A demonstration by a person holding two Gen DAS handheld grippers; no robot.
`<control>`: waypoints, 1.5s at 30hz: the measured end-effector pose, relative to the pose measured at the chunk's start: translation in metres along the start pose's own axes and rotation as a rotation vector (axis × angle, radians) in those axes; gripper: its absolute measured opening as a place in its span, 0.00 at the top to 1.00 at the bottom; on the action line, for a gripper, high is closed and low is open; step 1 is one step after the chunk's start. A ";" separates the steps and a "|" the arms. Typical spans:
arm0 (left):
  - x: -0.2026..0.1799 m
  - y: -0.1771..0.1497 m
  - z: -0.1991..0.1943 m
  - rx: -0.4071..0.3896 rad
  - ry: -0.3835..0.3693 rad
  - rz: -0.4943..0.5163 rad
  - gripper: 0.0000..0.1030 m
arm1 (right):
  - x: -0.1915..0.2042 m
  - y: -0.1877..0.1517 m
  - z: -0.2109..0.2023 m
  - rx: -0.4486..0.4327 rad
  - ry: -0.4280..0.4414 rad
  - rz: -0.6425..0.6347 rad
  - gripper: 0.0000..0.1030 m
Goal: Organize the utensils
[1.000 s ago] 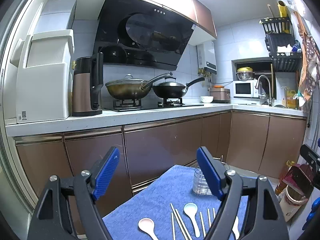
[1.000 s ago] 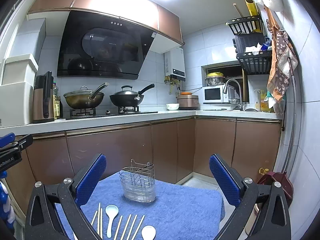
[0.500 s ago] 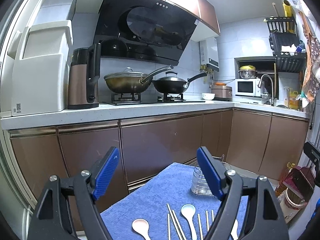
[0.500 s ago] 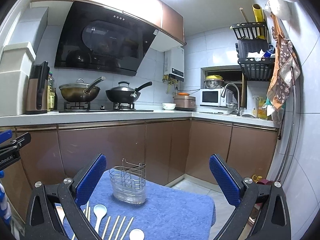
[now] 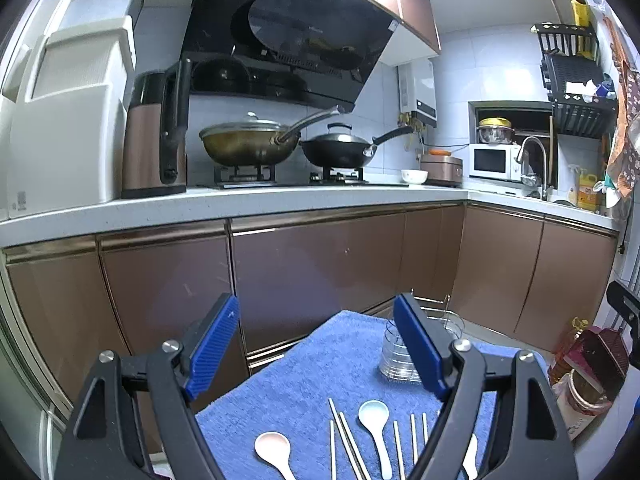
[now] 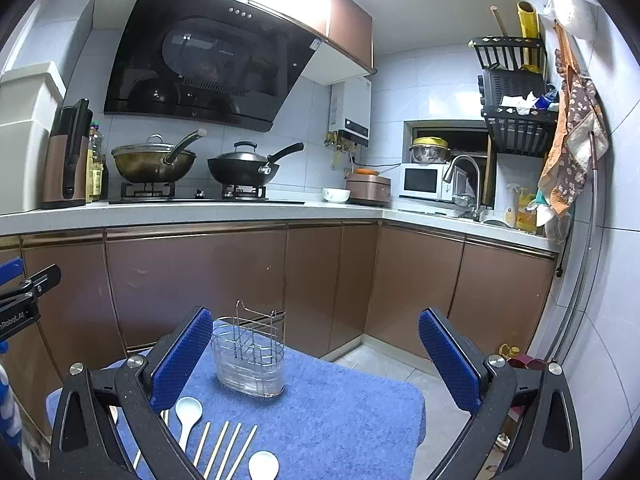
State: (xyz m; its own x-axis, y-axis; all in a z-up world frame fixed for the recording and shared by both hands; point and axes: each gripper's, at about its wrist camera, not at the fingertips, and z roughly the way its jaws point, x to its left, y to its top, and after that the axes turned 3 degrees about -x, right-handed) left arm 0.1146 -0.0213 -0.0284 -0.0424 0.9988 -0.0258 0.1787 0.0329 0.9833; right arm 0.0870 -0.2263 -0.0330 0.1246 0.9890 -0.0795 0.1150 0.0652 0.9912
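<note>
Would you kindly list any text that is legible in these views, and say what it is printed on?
"nRobot.AI", cut off at the frame edge: on the left gripper at the left of the right wrist view.
Stickers on the range hood, white bin and water heater: too small to read.

Bare blue towel [image 6: 344,412] right of the wire utensil holder [image 6: 250,354], wide enough for open jaws. In front of the holder, chopsticks [image 6: 224,446] and white spoons [image 6: 188,414] in a row across the near edge. Behind the holder, brown cabinet doors [image 6: 192,280] closing off that side.
</note>
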 end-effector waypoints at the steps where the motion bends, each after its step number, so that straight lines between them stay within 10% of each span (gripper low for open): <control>1: 0.001 -0.001 0.003 0.012 -0.007 -0.003 0.23 | 0.001 0.000 0.002 0.003 0.003 -0.001 0.00; 19: 0.015 -0.043 0.090 0.358 -0.101 -0.054 0.24 | 0.004 -0.034 0.076 0.271 0.175 0.021 0.01; 26: 0.018 -0.084 0.154 0.612 -0.163 -0.089 0.27 | 0.011 -0.072 0.124 0.490 0.300 0.043 0.20; 36: 0.006 -0.130 0.248 0.907 -0.196 -0.108 0.62 | 0.018 -0.138 0.212 0.870 0.452 0.186 0.69; 45: 0.005 -0.163 0.300 1.049 -0.166 -0.108 0.76 | 0.038 -0.182 0.260 1.066 0.441 0.178 0.84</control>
State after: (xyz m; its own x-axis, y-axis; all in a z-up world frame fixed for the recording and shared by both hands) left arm 0.3798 -0.0103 -0.2425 0.0117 0.9786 -0.2054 0.9423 0.0579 0.3297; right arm 0.3268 -0.2353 -0.2441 -0.1069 0.9468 0.3036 0.9260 -0.0164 0.3773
